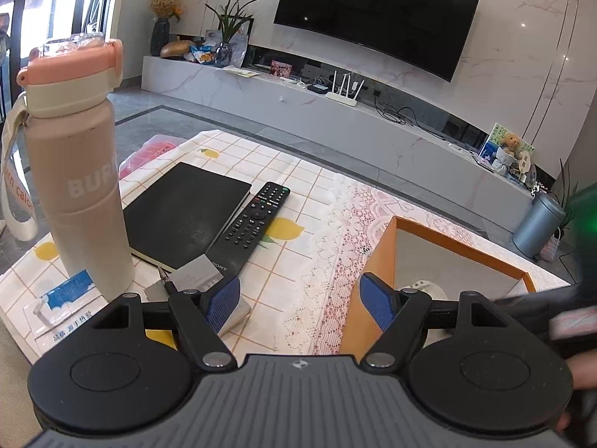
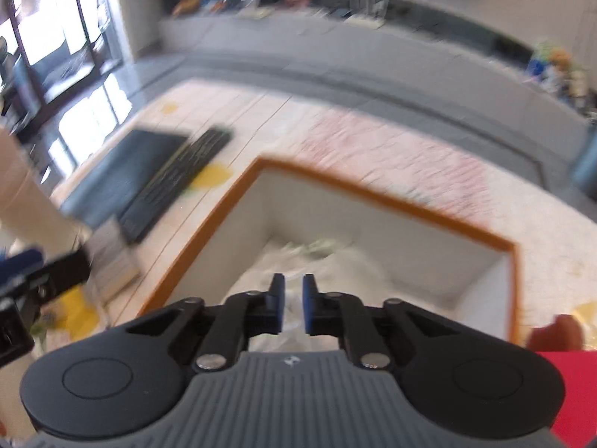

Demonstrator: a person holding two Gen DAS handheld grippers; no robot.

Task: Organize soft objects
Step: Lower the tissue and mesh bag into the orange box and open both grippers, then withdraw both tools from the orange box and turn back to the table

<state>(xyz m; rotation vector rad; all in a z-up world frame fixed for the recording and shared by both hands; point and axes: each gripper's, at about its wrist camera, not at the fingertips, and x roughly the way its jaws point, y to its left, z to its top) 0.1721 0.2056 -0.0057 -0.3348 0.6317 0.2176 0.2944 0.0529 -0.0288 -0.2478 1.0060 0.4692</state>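
An orange-rimmed box [image 1: 459, 240] with pale inner walls stands on the lemon-print tablecloth. In the right wrist view the box [image 2: 373, 190] holds a white, soft crumpled heap [image 2: 328, 261], blurred by motion. My right gripper [image 2: 293, 287] hangs above that heap inside the box's outline, its blue pads nearly together; nothing is clearly between them. My left gripper [image 1: 300, 291] stands open just left of the box, its right finger at the box's near corner. A bit of white [image 1: 425, 287] shows inside the box.
A pink bottle [image 1: 74, 186] stands at the left. Beside it lie a black notebook [image 1: 186, 212], a TV remote [image 1: 253, 220], a small grey booklet [image 1: 201, 272] and a tissue pack [image 1: 63, 298]. Something red [image 2: 559, 392] lies at the lower right.
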